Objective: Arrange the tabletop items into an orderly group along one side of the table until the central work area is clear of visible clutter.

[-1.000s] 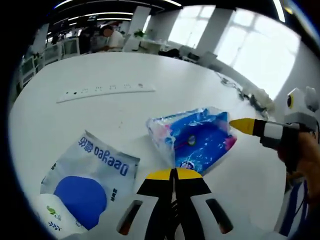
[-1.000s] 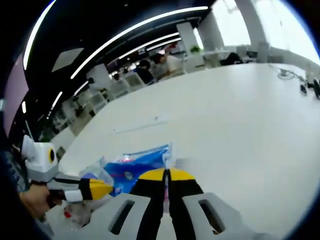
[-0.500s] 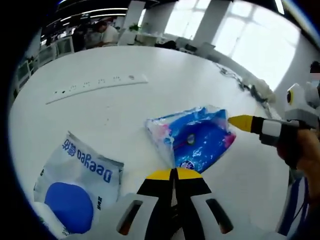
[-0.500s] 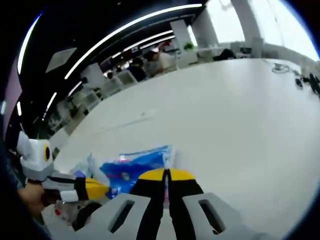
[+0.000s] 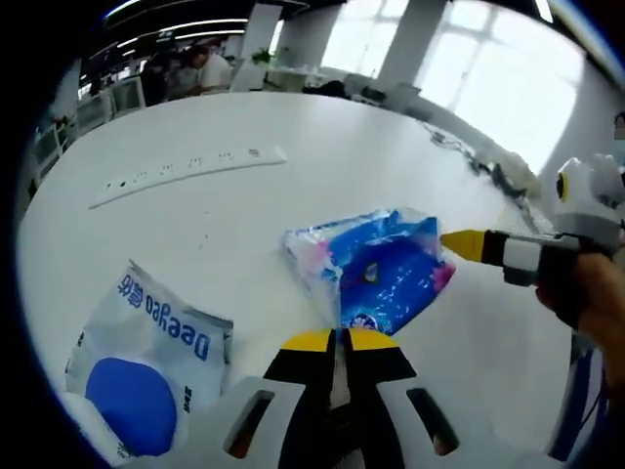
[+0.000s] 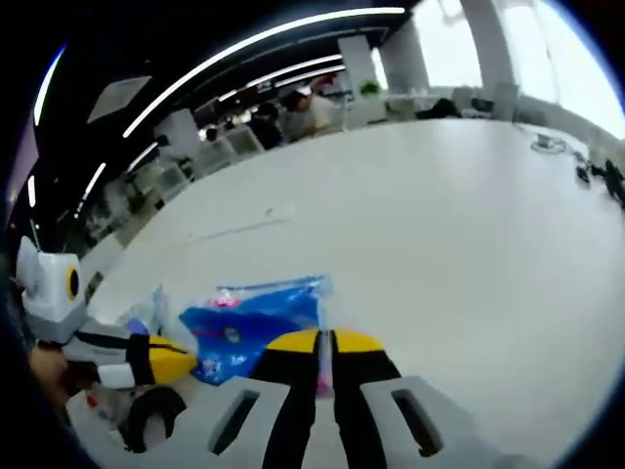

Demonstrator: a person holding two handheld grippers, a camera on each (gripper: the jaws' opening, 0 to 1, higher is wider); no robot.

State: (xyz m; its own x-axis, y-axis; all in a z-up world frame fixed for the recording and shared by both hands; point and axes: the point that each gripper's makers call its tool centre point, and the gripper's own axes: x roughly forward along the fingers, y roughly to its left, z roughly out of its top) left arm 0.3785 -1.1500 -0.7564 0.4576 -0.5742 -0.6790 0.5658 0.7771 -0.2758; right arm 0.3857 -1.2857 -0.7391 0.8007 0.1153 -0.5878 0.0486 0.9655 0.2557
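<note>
White bench [image 5: 293, 127] carries a blue packet [image 5: 376, 269] at my left tongs' [image 5: 335, 339] twelve o'clock. Both tongs, left and right [image 6: 325, 340], are pressed together, pinching nothing; a white pouch [image 5: 146, 366] lies at nine.

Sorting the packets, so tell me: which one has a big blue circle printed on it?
The flat white plastic packet, not the crinkly blue-and-pink one.

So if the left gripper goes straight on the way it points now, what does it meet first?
Most likely the blue tissue pack, lying on the white table just beyond the left gripper and its shut tips. Depth is uncertain, so it might pass just over the pack.
</note>
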